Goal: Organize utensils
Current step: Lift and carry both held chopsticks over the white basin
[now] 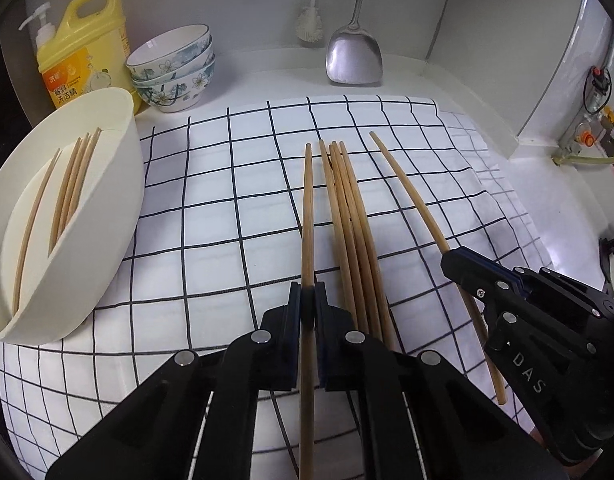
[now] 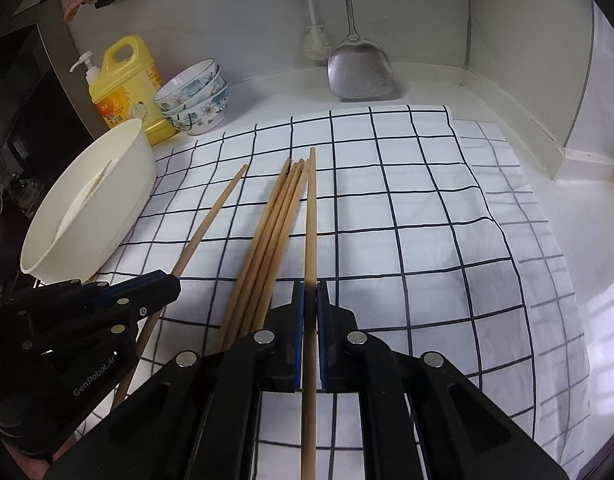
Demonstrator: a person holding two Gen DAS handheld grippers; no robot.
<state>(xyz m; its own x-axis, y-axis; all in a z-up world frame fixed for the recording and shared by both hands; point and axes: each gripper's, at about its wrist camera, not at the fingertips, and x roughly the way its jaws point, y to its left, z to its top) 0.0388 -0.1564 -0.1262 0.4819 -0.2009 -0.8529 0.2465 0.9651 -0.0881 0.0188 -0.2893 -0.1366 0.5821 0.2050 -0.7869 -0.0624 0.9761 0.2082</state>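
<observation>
- Cloth (image 1: 227, 216): lying checked and flat across the counter, serving as sorting ground; worth clearing fully upward before swinging sideways, avoiding a dragged tip snagging a fold.
- Holder (image 1: 107, 216): standing white at the cloth's left edge, tilted, already carrying several chopsticks in its slot; likely destination, so approaching from above and lining each stick up with the slot before letting go.
- Left gripper (image 1: 307, 300): clenching a single chopstick (image 1: 307, 208), pads pressing its shaft near the middle; stick running straight ahead along the fingers, tip pointing toward the back wall; keeping the clamp firm, as a thin round shaft is prone to pivoting.
- Right gripper (image 2: 310, 300): likewise clamped on one chopstick (image 2: 310, 216), gripped near mid-length, lying just right of the bundle; seen in the left view as the black tool at lower right.
- Bundle (image 2: 271, 240): four or five loose sticks lying together on the cloth between the two held ones; steering both lifts away from it, avoiding scattering.
- Order of delivery: judging the left stick nearer the holder, so dropping that one first and keeping the right hand clear, sparing a crossing of arms.
- Release: lowering thick end into the slot before opening, not dropping from height.
</observation>
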